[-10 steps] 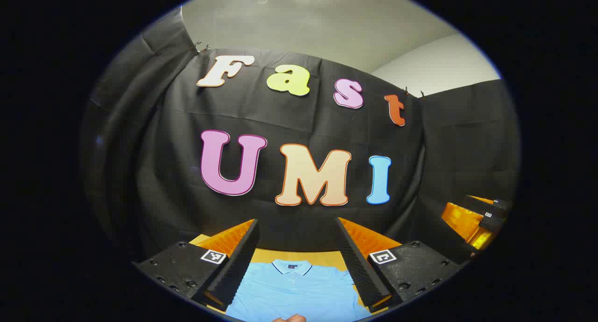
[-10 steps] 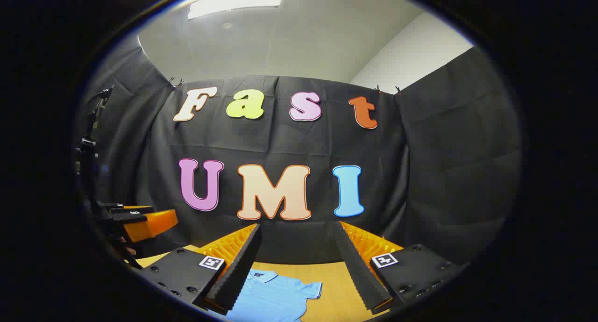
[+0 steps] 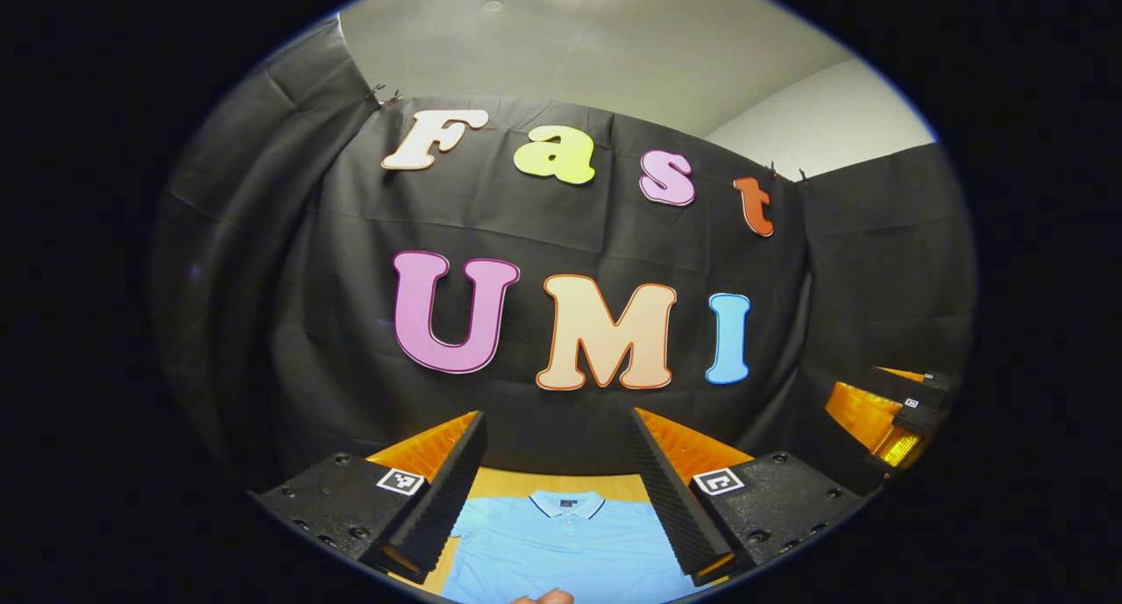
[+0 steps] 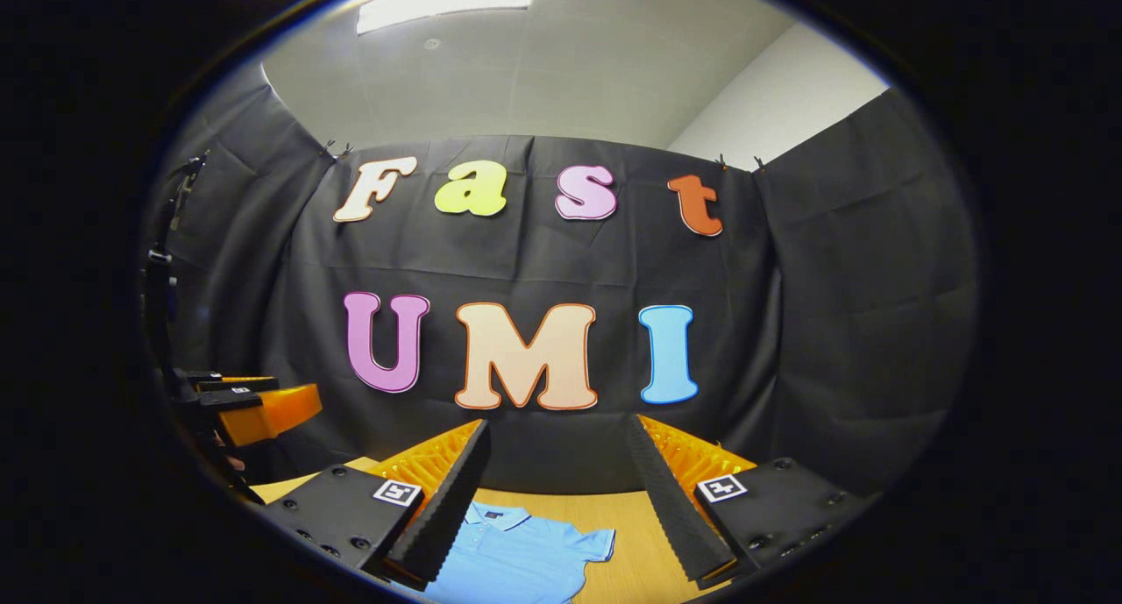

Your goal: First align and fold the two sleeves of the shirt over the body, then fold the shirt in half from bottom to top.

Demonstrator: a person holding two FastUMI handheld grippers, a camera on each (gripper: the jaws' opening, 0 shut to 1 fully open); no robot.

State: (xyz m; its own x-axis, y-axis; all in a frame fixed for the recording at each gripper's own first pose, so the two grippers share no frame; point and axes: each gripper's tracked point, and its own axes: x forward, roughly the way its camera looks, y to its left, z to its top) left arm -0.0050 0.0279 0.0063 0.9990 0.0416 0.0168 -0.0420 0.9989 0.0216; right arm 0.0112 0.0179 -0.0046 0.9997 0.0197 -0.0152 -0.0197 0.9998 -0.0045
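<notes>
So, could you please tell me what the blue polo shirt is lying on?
The blue polo shirt lies flat on a tan wooden tabletop, which shows beyond its collar and beside its sleeve. Whatever lies directly beneath the fabric is covered.

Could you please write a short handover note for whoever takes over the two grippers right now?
Left gripper: open, holding nothing, raised above the shirt's collar.
Right gripper: open, holding nothing, raised above the shirt's sleeve side.
Shirt: light blue polo, lying flat on the wooden table, collar toward the booth wall; the sleeve seen from the right gripper view is spread out, unfolded.
Done: nothing yet.
Left: fold both sleeves over the body, then fold bottom to top.
</notes>
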